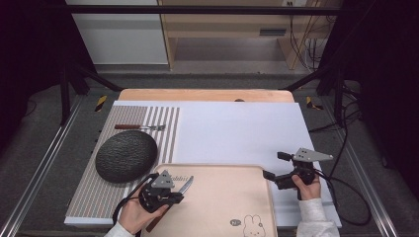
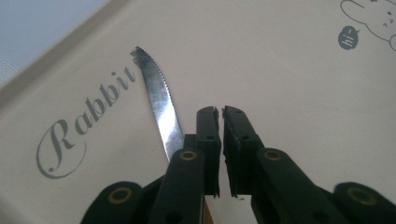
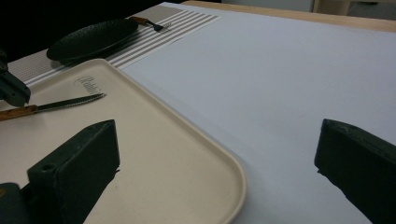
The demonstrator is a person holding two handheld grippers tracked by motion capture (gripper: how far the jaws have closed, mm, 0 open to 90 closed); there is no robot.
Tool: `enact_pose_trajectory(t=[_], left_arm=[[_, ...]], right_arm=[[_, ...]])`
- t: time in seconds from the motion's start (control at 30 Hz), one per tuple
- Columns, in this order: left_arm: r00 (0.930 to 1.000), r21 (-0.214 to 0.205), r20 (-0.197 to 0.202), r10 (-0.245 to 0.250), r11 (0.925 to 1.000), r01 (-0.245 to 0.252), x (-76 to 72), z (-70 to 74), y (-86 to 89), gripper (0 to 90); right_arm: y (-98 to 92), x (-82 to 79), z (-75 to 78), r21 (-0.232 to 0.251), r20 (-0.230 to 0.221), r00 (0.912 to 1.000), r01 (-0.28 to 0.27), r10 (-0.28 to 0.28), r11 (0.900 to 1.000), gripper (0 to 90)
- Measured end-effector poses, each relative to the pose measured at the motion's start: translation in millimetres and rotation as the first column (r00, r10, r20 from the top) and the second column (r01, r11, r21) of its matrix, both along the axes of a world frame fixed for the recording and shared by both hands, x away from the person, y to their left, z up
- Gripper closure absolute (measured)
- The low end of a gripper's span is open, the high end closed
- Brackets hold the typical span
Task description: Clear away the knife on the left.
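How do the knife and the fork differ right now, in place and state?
The knife lies on the beige tray at the left gripper; the fork lies on the striped placemat beyond the dark plate, away from either gripper. The knife shows a serrated blade, the fork short tines. Both have brown handles.

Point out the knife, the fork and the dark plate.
knife (image 2: 159, 95), left gripper view, middle of the serrated blade
fork (image 1: 159, 127), high view, metal tine end
dark plate (image 1: 126, 155), high view, centre of its top

The left gripper (image 1: 181, 190), gripped from below by a hand, has jaws nearly closed; the right gripper (image 1: 273, 165) gapes wide.
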State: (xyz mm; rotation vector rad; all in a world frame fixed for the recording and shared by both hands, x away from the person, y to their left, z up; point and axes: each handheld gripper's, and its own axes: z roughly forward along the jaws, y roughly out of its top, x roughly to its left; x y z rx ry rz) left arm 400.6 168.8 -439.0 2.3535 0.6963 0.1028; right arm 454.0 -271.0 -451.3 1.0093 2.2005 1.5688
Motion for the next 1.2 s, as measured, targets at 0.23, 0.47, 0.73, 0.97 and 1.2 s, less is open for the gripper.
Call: enact_pose_trajectory(t=[0.23, 0.47, 0.73, 0.97, 1.2], left_arm=[[0.9995, 0.026, -0.018, -0.028, 0.9992, 0.028, -1.8, -5.5, -2.3, 90.0], [0.9992, 0.052, -0.023, -0.033, 0.998, 0.034, -3.0, -9.2, -2.3, 90.0], [0.9994, 0.099, -0.015, -0.031, 0.9945, 0.032, -3.4, -13.9, -2.4, 90.0], [0.9997, 0.131, -0.003, -0.023, 0.9911, 0.023, -3.9, -15.3, -1.3, 90.0], [0.9997, 0.15, 0.015, -0.018, 0.9885, 0.016, -4.6, -14.6, 0.8, 90.0]], right_arm=[[0.1, 0.1, -0.2, -0.001, -0.001, 1.0, 0.001, -0.001, 1.0, 0.3], [0.4, 0.1, -0.4, -0.003, 0.0, 1.0, -0.001, 0.001, 1.0, 0.3], [0.2, 0.1, -0.2, -0.002, -0.001, 1.0, 0.002, -0.002, 1.0, 0.3], [0.1, 0.0, -0.1, -0.001, 0.001, 1.0, 0.002, -0.002, 1.0, 0.3], [0.2, 0.1, -0.2, -0.002, 0.001, 1.0, 0.002, -0.002, 1.0, 0.3]])
